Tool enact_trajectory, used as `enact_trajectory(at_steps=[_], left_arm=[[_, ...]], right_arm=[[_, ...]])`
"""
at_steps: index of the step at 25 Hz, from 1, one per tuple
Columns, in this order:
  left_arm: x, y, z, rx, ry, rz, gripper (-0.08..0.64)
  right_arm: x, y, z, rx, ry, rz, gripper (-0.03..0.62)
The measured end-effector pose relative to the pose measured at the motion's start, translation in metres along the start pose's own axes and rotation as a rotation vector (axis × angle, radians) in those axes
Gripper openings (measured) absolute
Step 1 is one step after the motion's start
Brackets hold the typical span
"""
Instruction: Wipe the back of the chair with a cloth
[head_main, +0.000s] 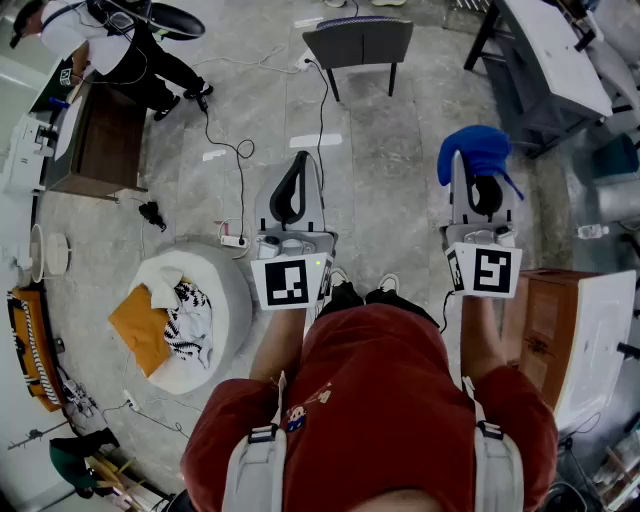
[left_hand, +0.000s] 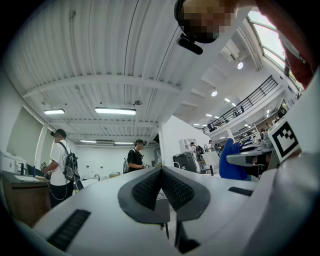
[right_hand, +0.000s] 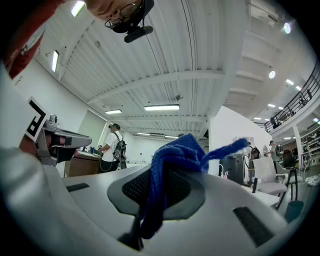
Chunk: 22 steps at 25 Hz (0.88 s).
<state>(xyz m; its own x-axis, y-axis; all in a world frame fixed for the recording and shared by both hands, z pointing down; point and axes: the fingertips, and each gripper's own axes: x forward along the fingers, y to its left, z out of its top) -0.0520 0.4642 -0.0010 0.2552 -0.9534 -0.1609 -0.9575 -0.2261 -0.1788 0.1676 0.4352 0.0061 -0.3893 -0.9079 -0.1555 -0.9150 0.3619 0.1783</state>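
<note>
A grey chair (head_main: 360, 42) stands on the floor at the far side, its back towards me. My right gripper (head_main: 480, 180) is shut on a blue cloth (head_main: 477, 150), which bunches over its jaws; in the right gripper view the blue cloth (right_hand: 172, 165) hangs between the pads and a strand sticks out to the right. My left gripper (head_main: 290, 185) is shut with nothing in it, its pads (left_hand: 160, 192) pressed together. Both grippers point forward and up, well short of the chair.
A white beanbag (head_main: 190, 310) with clothes lies at my left, a power strip (head_main: 233, 240) and cables beside it. A wooden cabinet (head_main: 100, 140) and a person (head_main: 120, 50) are at the far left. A white-and-wood box (head_main: 570, 330) stands at right, a desk (head_main: 550, 50) far right.
</note>
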Motion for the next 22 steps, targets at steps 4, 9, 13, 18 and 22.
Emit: enact_trajectory(at_steps=[4, 9, 13, 18, 22], left_arm=[[0.002, -0.016, 0.01, -0.026, -0.005, 0.014, 0.014], [0.006, -0.042, 0.016, -0.058, -0.028, 0.034, 0.012], [0.006, -0.06, 0.019, -0.055, -0.03, 0.042, 0.014], [0.006, -0.08, 0.024, -0.039, -0.03, 0.04, 0.014], [0.01, -0.09, 0.026, -0.034, -0.032, 0.027, 0.014]], right_arm=[[-0.011, -0.012, -0.004, 0.004, 0.006, 0.004, 0.055], [-0.025, -0.032, -0.014, 0.02, 0.012, 0.005, 0.056], [-0.036, -0.048, -0.018, 0.033, 0.0, 0.008, 0.057], [-0.048, -0.063, -0.019, 0.05, -0.024, -0.003, 0.057], [-0.051, -0.071, -0.022, 0.064, -0.026, -0.007, 0.057]])
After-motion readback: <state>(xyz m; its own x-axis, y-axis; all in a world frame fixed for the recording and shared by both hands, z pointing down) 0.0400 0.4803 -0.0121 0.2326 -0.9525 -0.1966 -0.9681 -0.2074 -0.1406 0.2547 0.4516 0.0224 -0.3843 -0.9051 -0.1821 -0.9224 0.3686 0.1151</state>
